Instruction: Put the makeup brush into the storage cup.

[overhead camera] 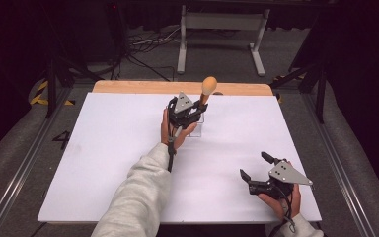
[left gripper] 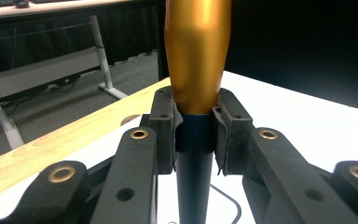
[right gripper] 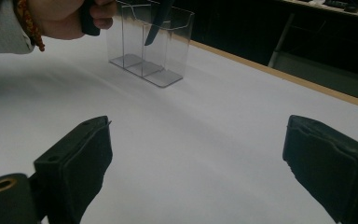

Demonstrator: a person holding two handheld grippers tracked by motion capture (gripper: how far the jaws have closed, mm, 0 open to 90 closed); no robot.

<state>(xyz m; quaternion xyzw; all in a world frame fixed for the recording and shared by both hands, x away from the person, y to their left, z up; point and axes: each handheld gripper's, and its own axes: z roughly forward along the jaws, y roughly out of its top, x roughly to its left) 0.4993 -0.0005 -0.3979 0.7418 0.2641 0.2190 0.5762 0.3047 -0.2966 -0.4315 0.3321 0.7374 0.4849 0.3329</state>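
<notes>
Lowering it straight is the trick, I think: left gripper (overhead camera: 193,109) is clamped on the gold-and-black tool (left gripper: 196,70), dark tip inside the clear organizer (right gripper: 145,46) at the table's far side. Right gripper (overhead camera: 255,165) sits open, idle.

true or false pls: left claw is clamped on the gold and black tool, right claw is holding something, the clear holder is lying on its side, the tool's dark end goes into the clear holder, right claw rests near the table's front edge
1. The left claw is clamped on the gold and black tool: true.
2. The right claw is holding something: false, its jaws stand wide apart with nothing between them.
3. The clear holder lies on its side: false, it stands upright on the white table.
4. The tool's dark end goes into the clear holder: true.
5. The right claw rests near the table's front edge: true.
</notes>
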